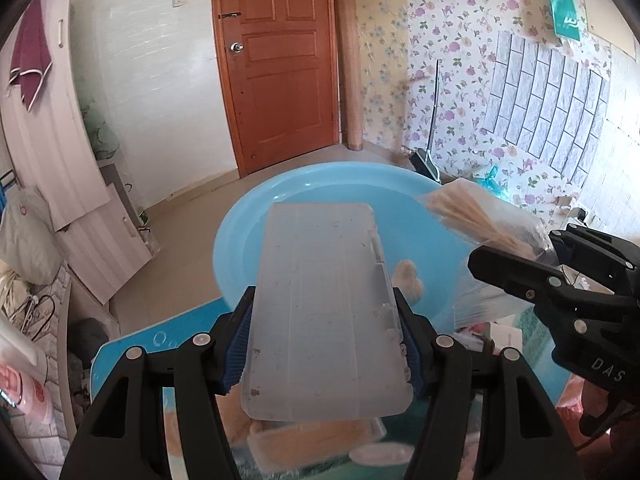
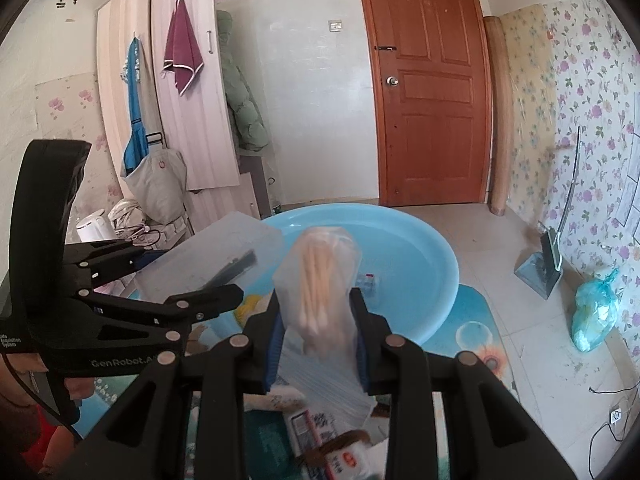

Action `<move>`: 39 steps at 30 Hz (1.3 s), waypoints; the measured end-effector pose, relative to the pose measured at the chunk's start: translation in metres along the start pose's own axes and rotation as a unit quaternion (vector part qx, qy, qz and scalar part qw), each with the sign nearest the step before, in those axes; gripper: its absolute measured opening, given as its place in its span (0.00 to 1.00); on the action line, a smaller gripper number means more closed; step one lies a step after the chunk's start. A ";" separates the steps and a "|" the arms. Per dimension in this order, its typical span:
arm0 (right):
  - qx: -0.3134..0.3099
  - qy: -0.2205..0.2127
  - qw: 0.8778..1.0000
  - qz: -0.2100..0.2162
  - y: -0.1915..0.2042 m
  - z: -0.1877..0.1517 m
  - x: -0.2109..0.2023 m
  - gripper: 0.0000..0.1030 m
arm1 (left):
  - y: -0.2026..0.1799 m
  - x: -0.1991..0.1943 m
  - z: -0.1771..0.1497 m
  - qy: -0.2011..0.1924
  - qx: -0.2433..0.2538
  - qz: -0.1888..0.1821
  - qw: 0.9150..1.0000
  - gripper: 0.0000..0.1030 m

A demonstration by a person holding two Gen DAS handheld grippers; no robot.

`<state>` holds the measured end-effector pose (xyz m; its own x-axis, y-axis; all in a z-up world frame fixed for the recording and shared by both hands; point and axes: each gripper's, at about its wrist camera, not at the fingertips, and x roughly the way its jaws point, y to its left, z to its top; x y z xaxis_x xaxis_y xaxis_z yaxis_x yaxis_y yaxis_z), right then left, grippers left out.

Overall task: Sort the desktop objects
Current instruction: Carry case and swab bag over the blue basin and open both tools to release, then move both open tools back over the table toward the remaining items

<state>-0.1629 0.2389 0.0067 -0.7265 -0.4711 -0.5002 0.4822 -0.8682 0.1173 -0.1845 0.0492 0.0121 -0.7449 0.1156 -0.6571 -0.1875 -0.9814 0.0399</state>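
In the left wrist view, the left gripper (image 1: 326, 344) fills the lower centre, its blue-padded fingers (image 1: 236, 344) clamped on the sides of a frosted plastic case (image 1: 324, 312) that is lifted in front of a light blue basin (image 1: 240, 236). At the right edge the right gripper (image 1: 516, 270) reaches in from the side, grasping a clear bag of wooden sticks (image 1: 468, 216) that pokes over the basin's right rim.

In the right wrist view, the left gripper (image 2: 180, 276) enters from the left with the plastic case (image 2: 224, 252) — held above the basin's (image 2: 420, 264) left rim. At lower centre the right gripper (image 2: 316, 344) is closed on the bag of sticks (image 2: 316, 280), upright between its pads. Further right, a dustpan (image 2: 540, 264) stands on the tiled floor (image 2: 500, 232).
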 end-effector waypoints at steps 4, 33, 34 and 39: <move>0.008 0.000 1.000 -0.003 -0.006 0.002 0.010 0.28 | -0.002 0.013 0.005 0.003 0.002 -0.005 1.000 0.60; 0.019 0.036 0.998 -0.038 -0.002 -0.009 0.014 0.60 | 0.013 -0.006 -0.015 0.008 -0.025 0.018 0.999 0.79; 0.021 0.038 0.998 -0.040 -0.001 -0.011 0.012 0.60 | 0.015 -0.007 -0.018 0.010 -0.028 0.017 0.999 0.80; 0.029 0.048 0.998 -0.042 0.001 -0.018 0.005 0.60 | 0.021 -0.019 -0.035 0.013 -0.038 0.022 0.999 0.89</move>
<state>-0.1574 0.2387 -0.0113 -0.7121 -0.3811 -0.5896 0.3902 -0.9130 0.1188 -0.1514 0.0214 -0.0009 -0.7341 0.0700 -0.6754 -0.1056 -0.9943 0.0117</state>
